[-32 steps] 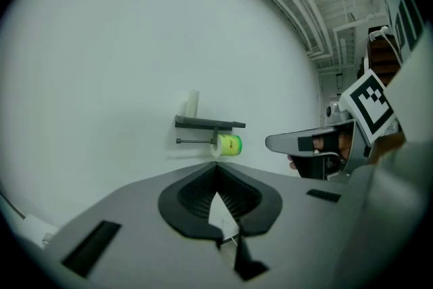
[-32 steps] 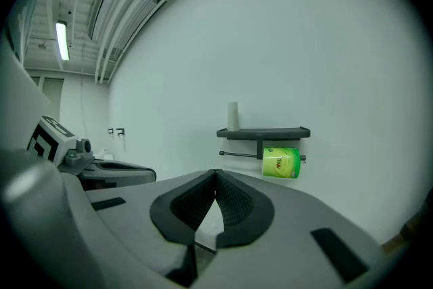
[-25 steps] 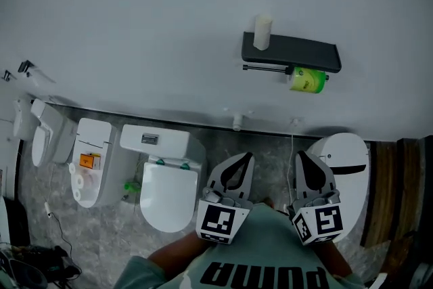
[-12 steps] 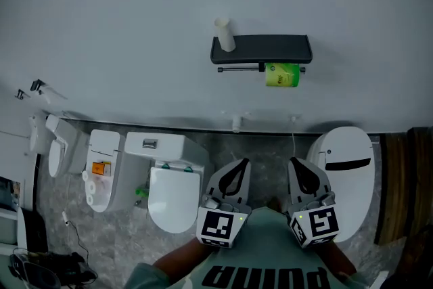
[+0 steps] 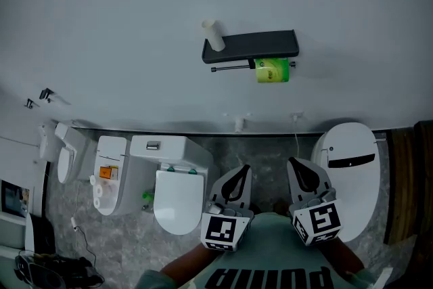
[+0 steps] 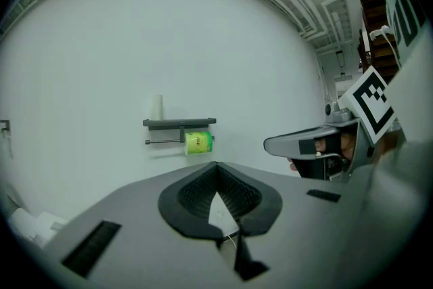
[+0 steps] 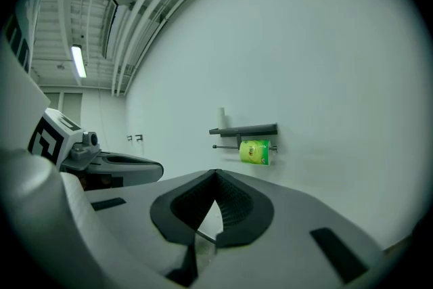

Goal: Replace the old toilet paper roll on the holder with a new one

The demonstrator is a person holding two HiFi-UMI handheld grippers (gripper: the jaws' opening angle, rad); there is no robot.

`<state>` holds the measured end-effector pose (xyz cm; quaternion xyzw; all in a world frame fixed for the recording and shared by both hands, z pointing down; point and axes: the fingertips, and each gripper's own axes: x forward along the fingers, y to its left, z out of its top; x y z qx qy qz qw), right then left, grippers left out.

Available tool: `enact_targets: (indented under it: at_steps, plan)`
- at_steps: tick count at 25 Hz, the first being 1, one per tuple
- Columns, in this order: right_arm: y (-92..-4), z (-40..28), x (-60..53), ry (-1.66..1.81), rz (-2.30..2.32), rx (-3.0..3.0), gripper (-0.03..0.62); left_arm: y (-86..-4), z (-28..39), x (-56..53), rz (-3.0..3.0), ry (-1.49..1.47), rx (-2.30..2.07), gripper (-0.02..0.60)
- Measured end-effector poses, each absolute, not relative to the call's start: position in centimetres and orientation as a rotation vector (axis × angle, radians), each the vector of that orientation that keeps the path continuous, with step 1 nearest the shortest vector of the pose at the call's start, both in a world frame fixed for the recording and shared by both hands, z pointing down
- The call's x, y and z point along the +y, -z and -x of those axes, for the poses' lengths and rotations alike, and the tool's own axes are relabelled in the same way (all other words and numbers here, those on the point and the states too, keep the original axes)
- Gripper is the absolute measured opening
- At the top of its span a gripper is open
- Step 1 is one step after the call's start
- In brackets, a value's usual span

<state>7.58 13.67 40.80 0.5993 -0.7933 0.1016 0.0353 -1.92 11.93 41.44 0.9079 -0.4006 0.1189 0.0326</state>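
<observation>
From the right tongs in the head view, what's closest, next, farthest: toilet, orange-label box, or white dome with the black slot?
1. White dome with the black slot: right beside the right tongs.
2. Toilet: on the left, past the left tongs.
3. Orange-label box: farthest left.

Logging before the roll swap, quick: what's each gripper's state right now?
Left gripper: closed, holding nothing.
Right gripper: closed, holding nothing.
</observation>
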Motion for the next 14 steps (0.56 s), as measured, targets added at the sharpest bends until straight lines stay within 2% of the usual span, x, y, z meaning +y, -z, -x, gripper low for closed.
enact_targets:
  at_steps: [14]
  plan:
    - [-40.4,-8.4,14.8,-0.293,-1.829,-2.460,0.008,-41.3,1.4,13.2,-2.784,-0.363,-1.263,0.004]
